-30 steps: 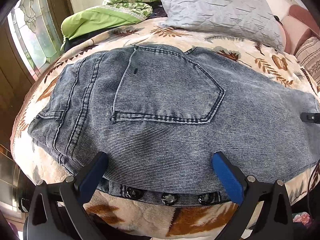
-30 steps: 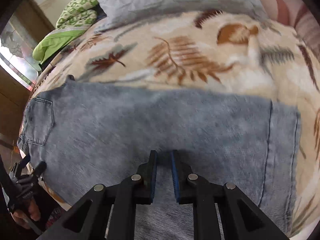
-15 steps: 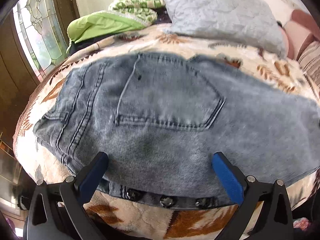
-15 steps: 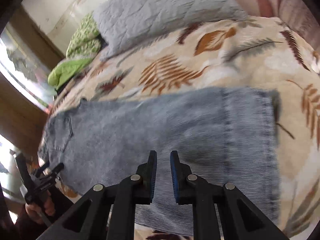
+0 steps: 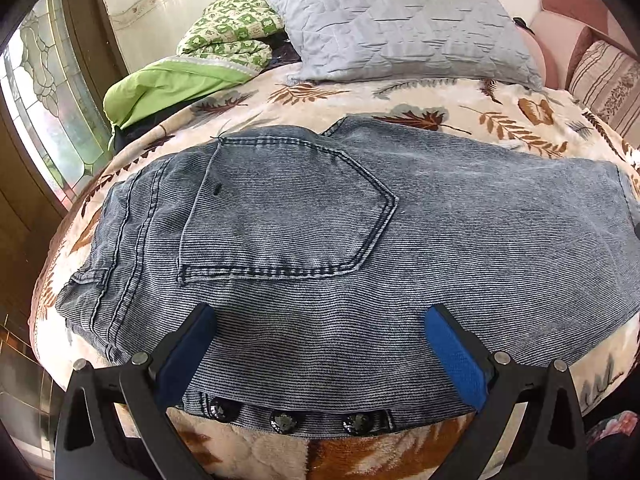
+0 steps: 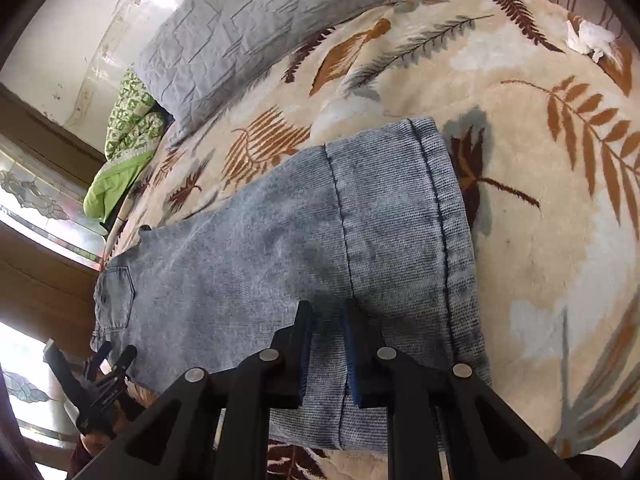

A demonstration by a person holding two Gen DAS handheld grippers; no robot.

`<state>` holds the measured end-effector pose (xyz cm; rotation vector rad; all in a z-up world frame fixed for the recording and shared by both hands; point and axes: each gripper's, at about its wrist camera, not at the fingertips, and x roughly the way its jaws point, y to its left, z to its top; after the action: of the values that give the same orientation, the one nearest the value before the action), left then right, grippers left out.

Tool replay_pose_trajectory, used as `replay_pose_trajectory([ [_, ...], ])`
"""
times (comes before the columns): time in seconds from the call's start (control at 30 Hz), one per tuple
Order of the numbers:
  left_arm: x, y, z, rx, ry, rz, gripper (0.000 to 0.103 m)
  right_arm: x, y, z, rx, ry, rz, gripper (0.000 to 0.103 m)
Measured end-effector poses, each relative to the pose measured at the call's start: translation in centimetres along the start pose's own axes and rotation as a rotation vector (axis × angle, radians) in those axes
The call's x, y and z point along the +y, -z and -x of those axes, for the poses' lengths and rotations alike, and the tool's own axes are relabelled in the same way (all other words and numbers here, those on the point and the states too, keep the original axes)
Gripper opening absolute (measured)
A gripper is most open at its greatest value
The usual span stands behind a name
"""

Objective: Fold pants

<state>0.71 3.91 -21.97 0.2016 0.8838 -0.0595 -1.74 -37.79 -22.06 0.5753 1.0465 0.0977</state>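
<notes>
Jaws: your left gripper (image 5: 320, 344) stands wide apart over the waist end, gripping nothing; your right gripper (image 6: 326, 344) has its pads drawn nearly together above the leg end, with no cloth visibly pinched.
Bed (image 5: 440, 100): plush leaf-print blanket, soft and grippy, so denim will drag rather than slide on it.
Pants (image 5: 440, 248): blue-grey washed jeans lying flat across the near edge of the bed, already doubled leg on leg, back pocket up, waist to your left, hem to your right.
Handling: I judge them heavy for cloth, limp but thick; they should hold a crease and not slip.
Grip: take the hem (image 6: 448, 216) and waistband, where stitched layers give a firm bite.
Buttons (image 5: 284, 422): three dark metal studs at the near edge, hard; keep pads off them.
</notes>
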Motion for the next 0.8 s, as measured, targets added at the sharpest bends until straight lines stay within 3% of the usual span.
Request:
replay_pose_trajectory([
  [0.17,0.4,0.0,0.3,-0.011,0.003,0.026,0.103,0.5,2.0,0.8,0.020,0.013,0.036,0.018],
  [0.33,1.0,-0.3,1.0,-0.037,0.004,0.062,0.103,2.8,3.2,1.7,-0.025,0.056,0.145,0.019],
  [0.5,1.2,-0.4,1.4,-0.054,-0.008,0.065,0.103,4.9,3.2,1.9,-0.073,0.026,0.190,0.019],
  [0.63,1.5,-0.5,1.2,-0.040,-0.011,0.077,0.103,6.6,3.6,0.5,-0.029,0.006,0.223,0.019],
  [0.8,1.7,-0.4,0.3,-0.003,-0.027,0.090,0.103,7.9,4.8,-1.7,0.046,0.060,0.303,0.019],
])
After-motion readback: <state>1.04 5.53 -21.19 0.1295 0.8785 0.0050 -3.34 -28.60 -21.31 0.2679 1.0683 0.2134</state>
